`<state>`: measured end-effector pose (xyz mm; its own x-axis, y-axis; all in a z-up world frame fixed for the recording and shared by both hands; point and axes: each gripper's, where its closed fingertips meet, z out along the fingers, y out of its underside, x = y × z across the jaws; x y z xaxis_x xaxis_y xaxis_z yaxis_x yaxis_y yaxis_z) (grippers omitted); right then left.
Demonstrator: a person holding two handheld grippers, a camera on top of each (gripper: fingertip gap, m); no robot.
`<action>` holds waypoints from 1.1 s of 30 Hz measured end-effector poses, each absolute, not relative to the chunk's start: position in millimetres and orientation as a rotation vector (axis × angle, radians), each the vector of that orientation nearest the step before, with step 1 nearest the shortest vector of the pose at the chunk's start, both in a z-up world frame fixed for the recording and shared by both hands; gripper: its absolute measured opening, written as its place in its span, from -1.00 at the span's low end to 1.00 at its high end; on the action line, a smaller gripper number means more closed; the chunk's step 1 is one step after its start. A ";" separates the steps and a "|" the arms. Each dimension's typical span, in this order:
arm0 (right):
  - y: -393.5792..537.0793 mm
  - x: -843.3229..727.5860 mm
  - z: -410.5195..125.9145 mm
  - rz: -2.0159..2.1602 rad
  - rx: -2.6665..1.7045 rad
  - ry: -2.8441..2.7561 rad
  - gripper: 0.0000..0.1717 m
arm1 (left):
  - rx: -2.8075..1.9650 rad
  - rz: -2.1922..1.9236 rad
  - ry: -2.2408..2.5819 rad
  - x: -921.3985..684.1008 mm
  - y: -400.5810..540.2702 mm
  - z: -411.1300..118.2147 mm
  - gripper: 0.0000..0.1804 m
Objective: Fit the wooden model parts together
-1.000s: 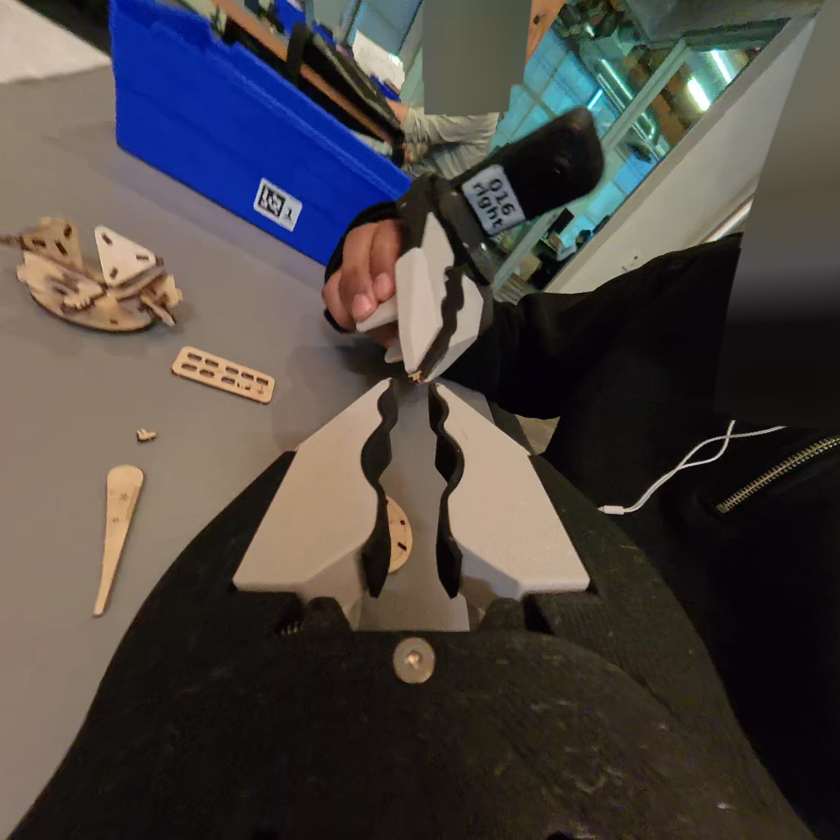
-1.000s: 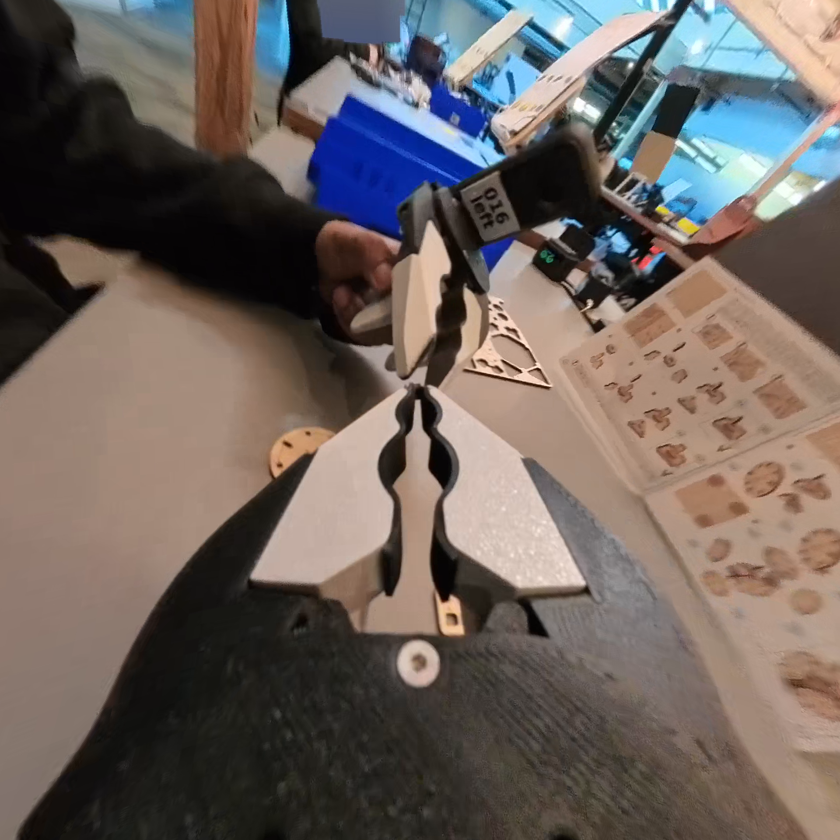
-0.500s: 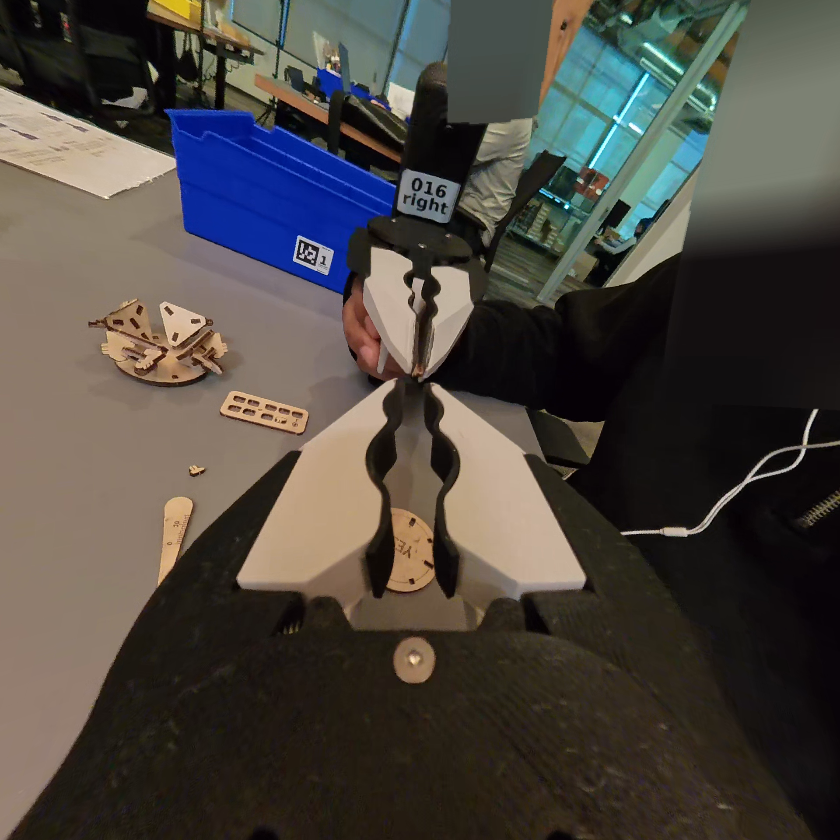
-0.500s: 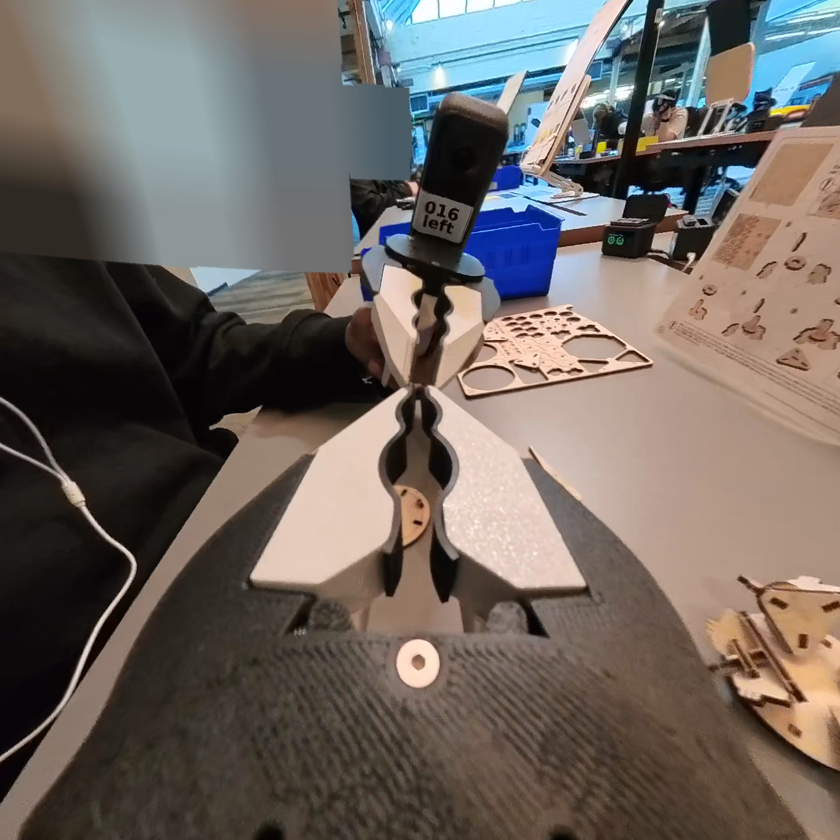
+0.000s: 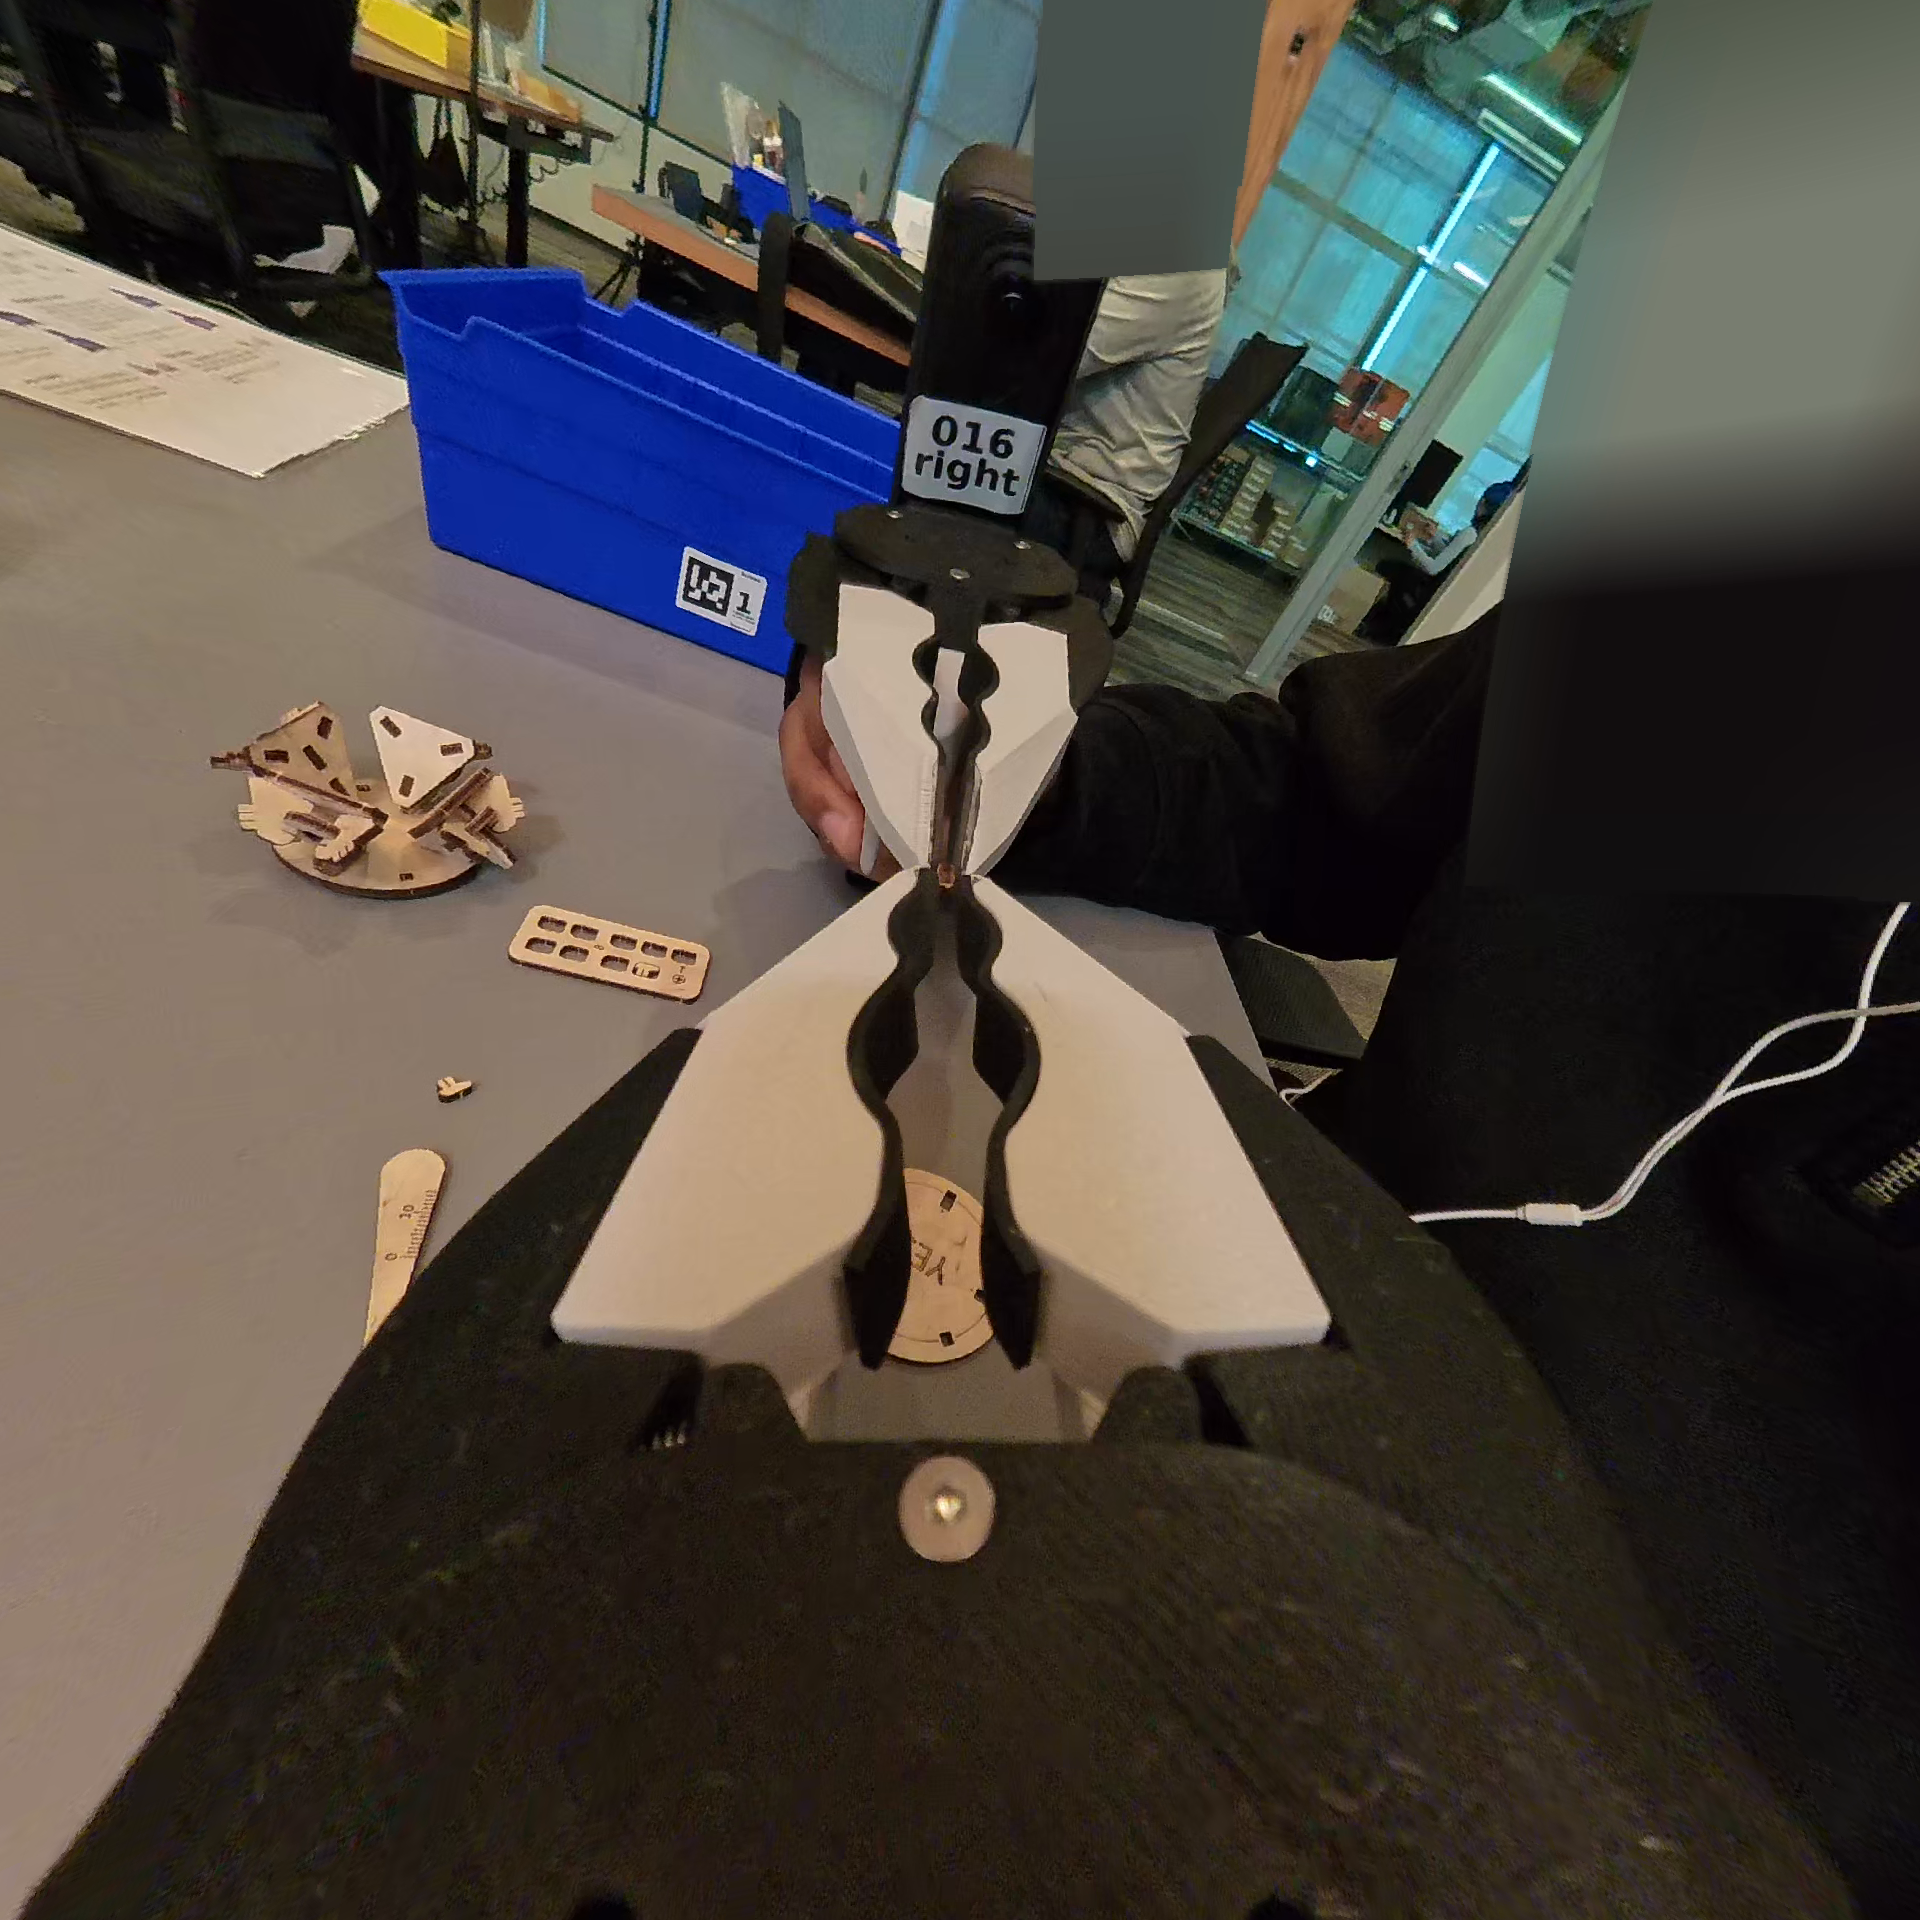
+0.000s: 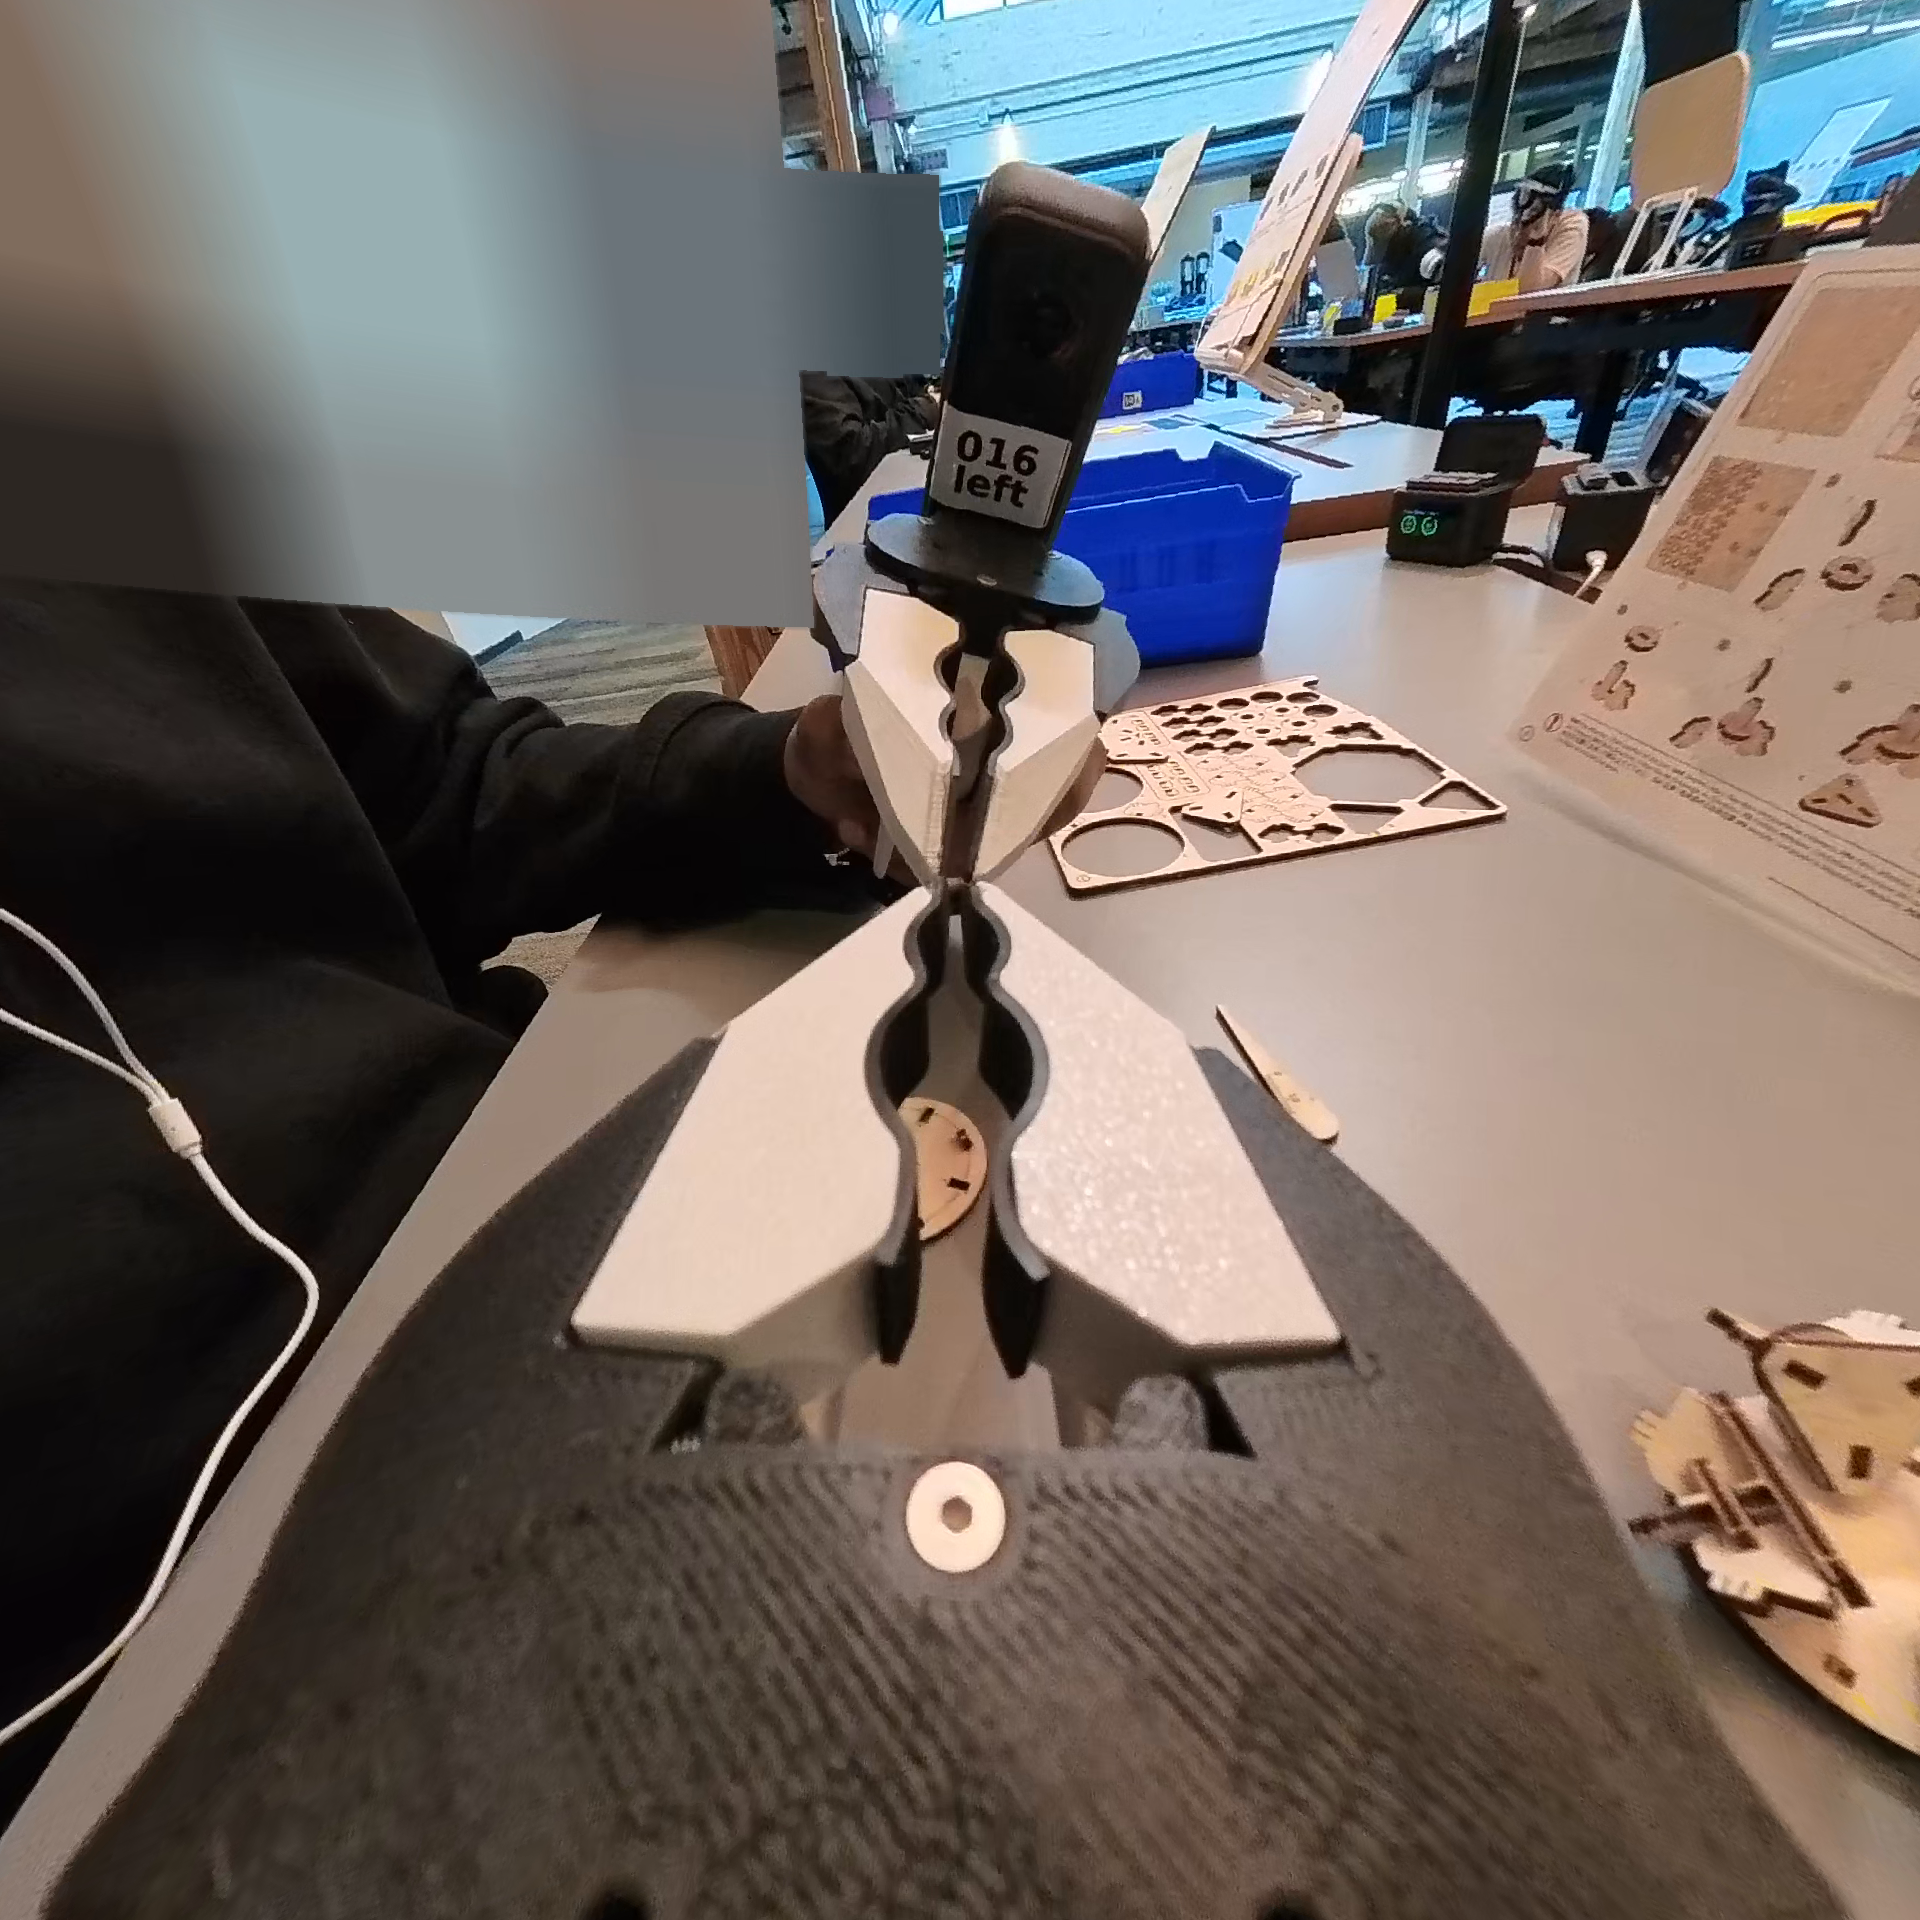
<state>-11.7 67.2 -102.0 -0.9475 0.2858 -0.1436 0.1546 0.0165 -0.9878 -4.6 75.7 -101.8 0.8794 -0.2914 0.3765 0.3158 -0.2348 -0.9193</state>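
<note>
Tiny wooden piece (image 5: 943,879), brown, is sitting right where the two grippers are meeting tip to tip, above the near edge of the grey table (image 5: 208,1039). Left gripper (image 5: 940,891) is pinching shut w/ its black wavy pads closing on the piece at the very tips; only a narrow slit is showing farther back btwn the pads. Right gripper (image 6: 954,899) is pointing straight back at it, jaws also closed, nipping the same piece from the opposite side. The piece is so small that exact pad contact is hard to read.

A person's hand (image 5: 821,769) in a black sleeve is gripping the right tool's handle. Below the left gripper's jaws a round wooden disc (image 5: 940,1288) is lying flat on the table.

To the left, well apart: a half-built wooden model (image 5: 364,821) on a round base, a slotted wooden strip (image 5: 608,953), a small wooden bit (image 5: 454,1088) and a wooden stick (image 5: 405,1236) w/ scale marks. A blue bin (image 5: 623,447) is standing behind them. In the right wrist view a punched-out wooden sheet (image 6: 1278,790) is lying beyond the grippers, w/ a printed sheet (image 6: 1766,623) propped at the far right. A white cable (image 5: 1714,1091) is trailing across the person's dark clothing.
</note>
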 end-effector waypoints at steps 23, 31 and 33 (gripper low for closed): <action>64.4 -1.9 -99.9 2.173 -0.384 -2.149 -0.95 | -1.722 -0.621 0.016 2.9 72.4 -100.9 -1.00; 64.0 -2.3 -101.8 2.160 -0.396 -2.166 -0.97 | -1.732 -0.622 0.021 4.7 73.7 -102.6 -1.00; 63.9 -2.3 -101.9 2.159 -0.397 -2.168 -0.98 | -1.731 -0.622 0.019 4.5 73.7 -102.6 -1.00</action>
<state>-2.3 63.9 -101.9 -0.9653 0.2203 -0.1404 0.1413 -0.0117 -0.9899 4.5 73.7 -102.6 0.8550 -0.3383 0.3932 0.3141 -0.2656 -0.9115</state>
